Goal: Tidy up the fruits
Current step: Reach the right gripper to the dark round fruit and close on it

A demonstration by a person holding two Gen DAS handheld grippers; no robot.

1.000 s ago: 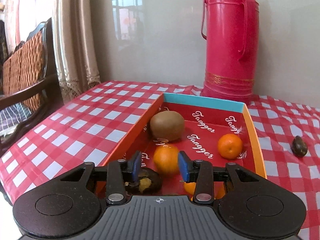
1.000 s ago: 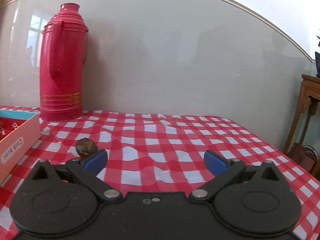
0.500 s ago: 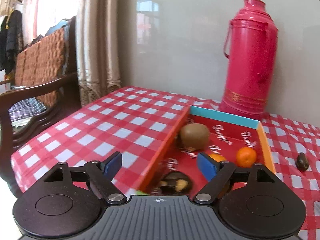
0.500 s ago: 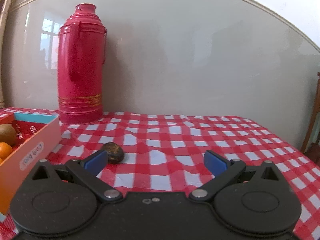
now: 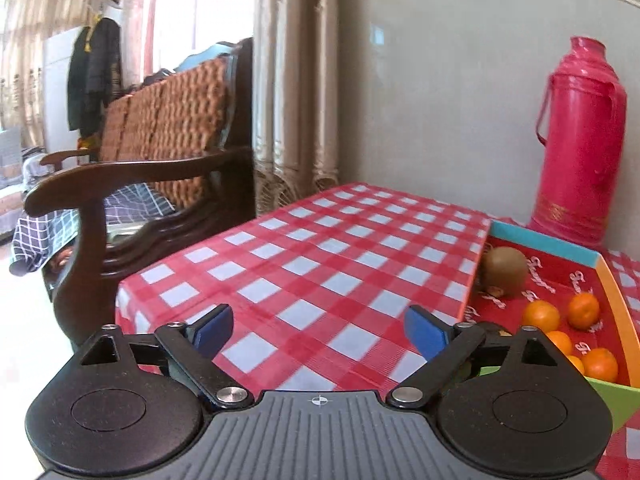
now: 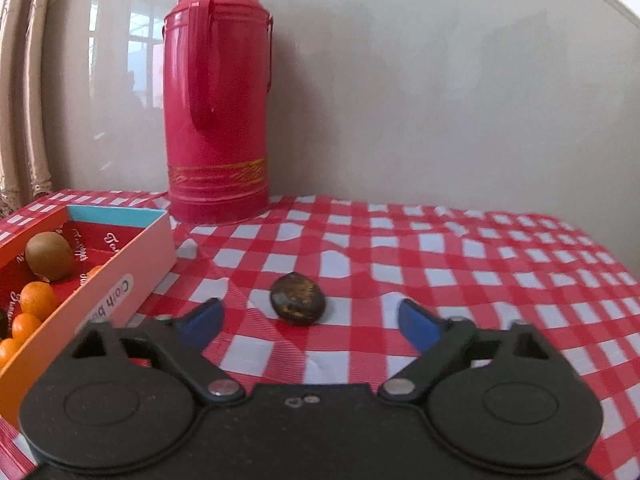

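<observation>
A dark brown fruit lies on the checked cloth, just beyond and between the fingers of my open, empty right gripper. A red-lined box at its left holds a kiwi and several oranges. In the left wrist view the box sits at the right with the kiwi and oranges. My left gripper is open and empty over bare cloth, left of the box.
A tall pink thermos stands against the wall behind the box; it also shows in the left wrist view. A dark wooden armchair stands off the table's left edge. Curtains hang behind.
My left gripper opened, left the fruit in the box, and swung left away from it. My right gripper turned left so the dark fruit now lies centred between its fingers.
</observation>
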